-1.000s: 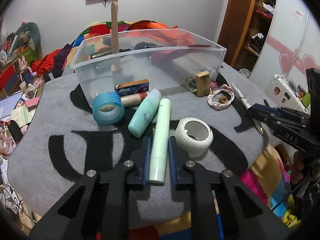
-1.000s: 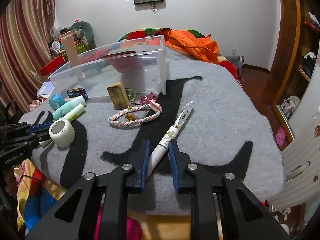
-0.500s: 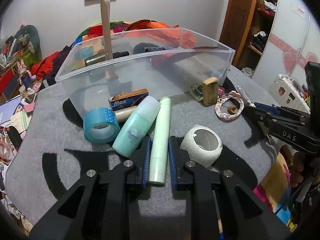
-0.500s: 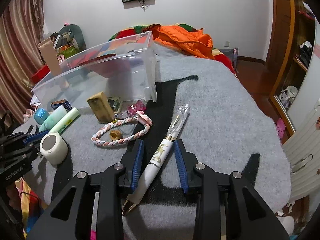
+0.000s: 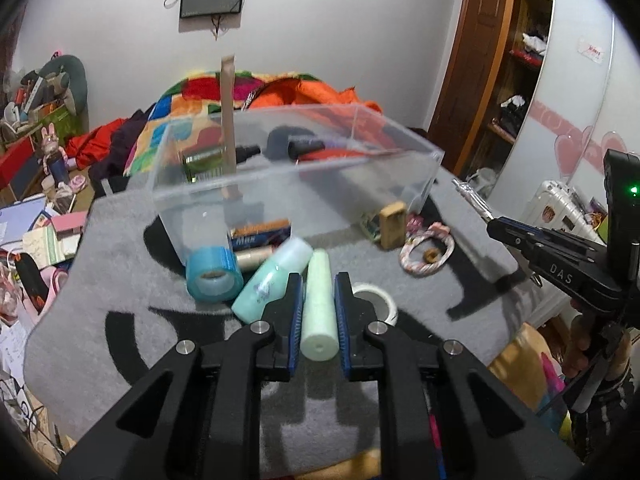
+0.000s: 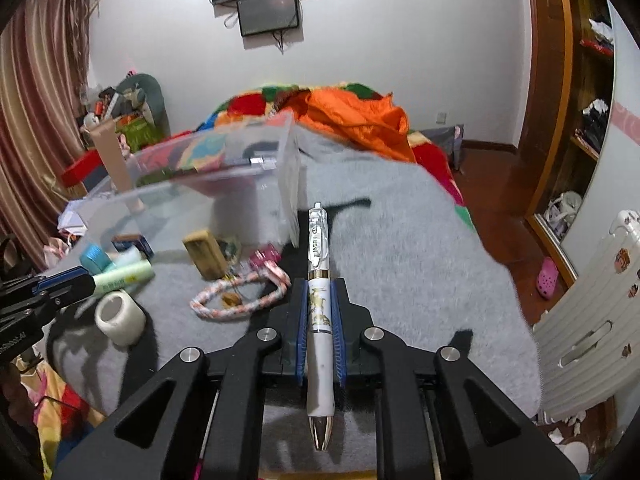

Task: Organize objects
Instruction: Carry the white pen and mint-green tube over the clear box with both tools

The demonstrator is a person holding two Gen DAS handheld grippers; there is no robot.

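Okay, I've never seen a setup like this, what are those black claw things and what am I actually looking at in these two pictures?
They are hand-held grippers, one in each of a person's hands, each with a camera looking along its two fingers.

Left camera: the left gripper is shut on a pale green tube. Ahead on the grey blanket lie a blue tape roll, a teal bottle, a white tape roll, a braided cord loop and a clear plastic bin.

Right camera: the right gripper is shut on a white pen.
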